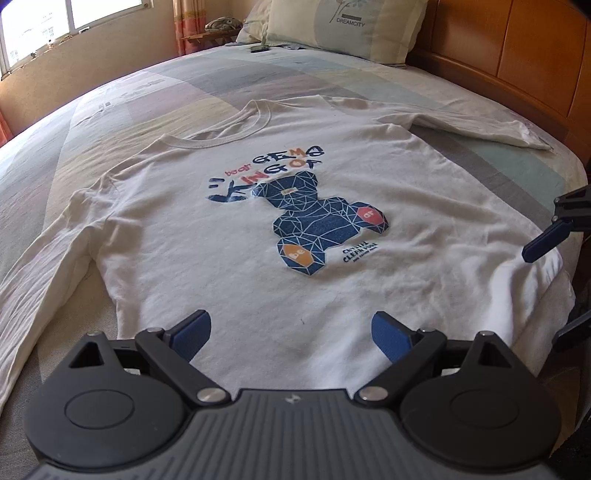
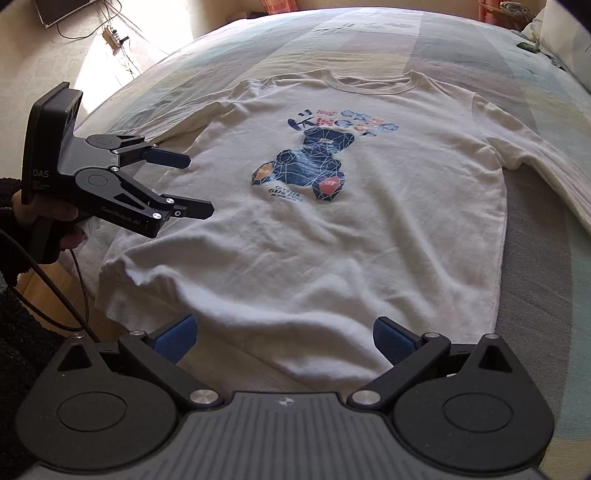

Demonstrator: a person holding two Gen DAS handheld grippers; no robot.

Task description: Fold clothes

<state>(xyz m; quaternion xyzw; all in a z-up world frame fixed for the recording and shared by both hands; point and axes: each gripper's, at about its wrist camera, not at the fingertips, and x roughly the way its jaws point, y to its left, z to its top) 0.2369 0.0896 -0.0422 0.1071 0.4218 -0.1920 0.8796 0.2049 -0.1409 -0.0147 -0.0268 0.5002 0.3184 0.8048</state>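
Observation:
A white long-sleeved shirt [image 1: 229, 251] with a blue bear print [image 1: 314, 225] lies flat, front up, on the bed, both sleeves spread out. It also shows in the right wrist view [image 2: 351, 236]. My left gripper [image 1: 291, 336] is open above the shirt's hem at its left side; it also shows in the right wrist view [image 2: 199, 184], open, held in a hand. My right gripper [image 2: 284, 336] is open over the hem at the shirt's right side. One right fingertip [image 1: 543, 243] shows at the edge of the left wrist view. Both grippers are empty.
The bed has a pastel patchwork sheet [image 1: 192, 85]. A pillow [image 1: 347, 26] leans on the wooden headboard [image 1: 517, 62]. A small dark object [image 1: 260, 48] lies near the pillow. A window [image 1: 40, 26] is far left. Cables and a floor strip [image 2: 114, 37] lie beside the bed.

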